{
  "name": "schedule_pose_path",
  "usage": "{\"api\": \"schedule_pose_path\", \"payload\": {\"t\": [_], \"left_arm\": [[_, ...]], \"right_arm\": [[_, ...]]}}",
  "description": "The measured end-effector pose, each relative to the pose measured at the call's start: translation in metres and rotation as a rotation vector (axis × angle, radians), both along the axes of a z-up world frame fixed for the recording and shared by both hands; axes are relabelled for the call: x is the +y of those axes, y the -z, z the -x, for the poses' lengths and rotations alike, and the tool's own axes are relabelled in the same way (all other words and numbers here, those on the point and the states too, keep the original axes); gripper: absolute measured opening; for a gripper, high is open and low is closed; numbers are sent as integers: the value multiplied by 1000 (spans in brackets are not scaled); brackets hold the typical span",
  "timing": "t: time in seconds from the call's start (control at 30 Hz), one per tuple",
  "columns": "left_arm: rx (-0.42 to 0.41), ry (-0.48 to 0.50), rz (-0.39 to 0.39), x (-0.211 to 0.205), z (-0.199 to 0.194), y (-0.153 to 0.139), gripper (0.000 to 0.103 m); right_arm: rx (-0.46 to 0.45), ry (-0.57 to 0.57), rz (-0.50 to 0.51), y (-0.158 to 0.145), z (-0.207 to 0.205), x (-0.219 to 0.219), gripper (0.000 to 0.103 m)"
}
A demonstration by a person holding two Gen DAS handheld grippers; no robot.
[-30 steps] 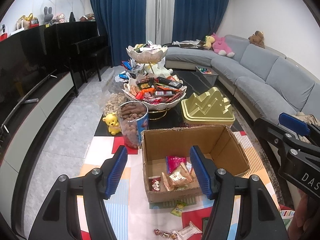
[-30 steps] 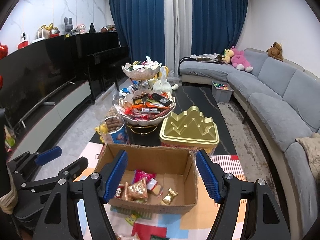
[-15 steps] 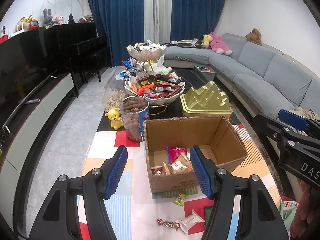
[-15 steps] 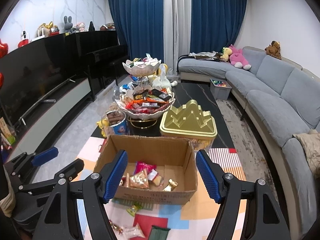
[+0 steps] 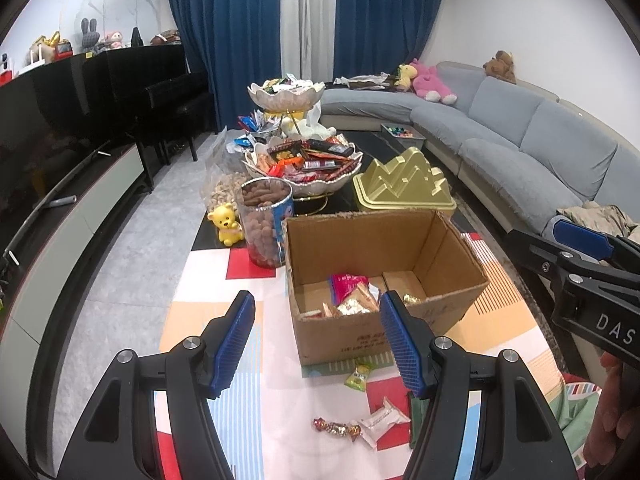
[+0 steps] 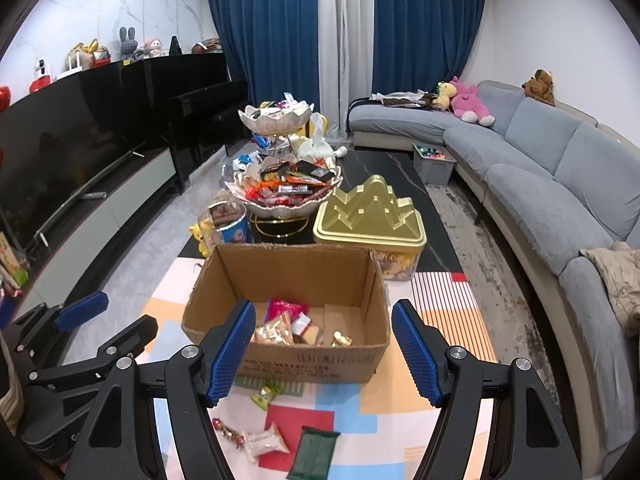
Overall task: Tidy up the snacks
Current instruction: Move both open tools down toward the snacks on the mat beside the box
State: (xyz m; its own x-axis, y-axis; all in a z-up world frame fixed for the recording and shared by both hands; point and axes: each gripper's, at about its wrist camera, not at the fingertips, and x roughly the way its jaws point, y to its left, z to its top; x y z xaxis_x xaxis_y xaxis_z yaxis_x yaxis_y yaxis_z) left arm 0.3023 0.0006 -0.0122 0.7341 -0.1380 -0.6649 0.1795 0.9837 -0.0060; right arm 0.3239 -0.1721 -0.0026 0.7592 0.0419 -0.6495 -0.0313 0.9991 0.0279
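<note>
An open cardboard box (image 5: 460, 276) (image 6: 224, 280) stands on the colourful mat with several wrapped snacks inside. Loose snacks lie on the mat in front of it: a green-yellow candy (image 5: 357, 376) (image 6: 264, 395), a white packet (image 5: 383, 420) (image 6: 266, 442), a red-gold twisted candy (image 5: 336, 429) (image 6: 228, 432) and a dark green packet (image 6: 314, 454). My left gripper (image 5: 316, 344) is open and empty, above the mat, left of and nearer than the box. My right gripper (image 6: 324, 356) is open and empty, in front of the box.
Beyond the box stand a tub of brown snacks (image 5: 264, 220), a tiered bowl stand full of snacks (image 5: 304, 164), a gold tin (image 5: 402, 184) and a yellow bear figure (image 5: 226, 224). A grey sofa (image 6: 540, 168) runs along the right; a TV cabinet (image 5: 60, 220) is on the left.
Both grippers have drawn back from the box, which now sits further off. More of the mat and the loose snacks in front of the box have come into view.
</note>
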Motion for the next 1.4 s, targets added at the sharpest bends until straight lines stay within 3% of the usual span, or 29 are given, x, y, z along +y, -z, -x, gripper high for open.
{"api": "schedule_pose_path", "payload": {"t": [0.8,1.4], "left_arm": [[66,82,-27,-3,34,48,64],[134,328,-120,-27,50,82,64]], "right_arm": [[88,32,3,42,34,-2,71],[282,74,-22,98,49,-12,71]]}}
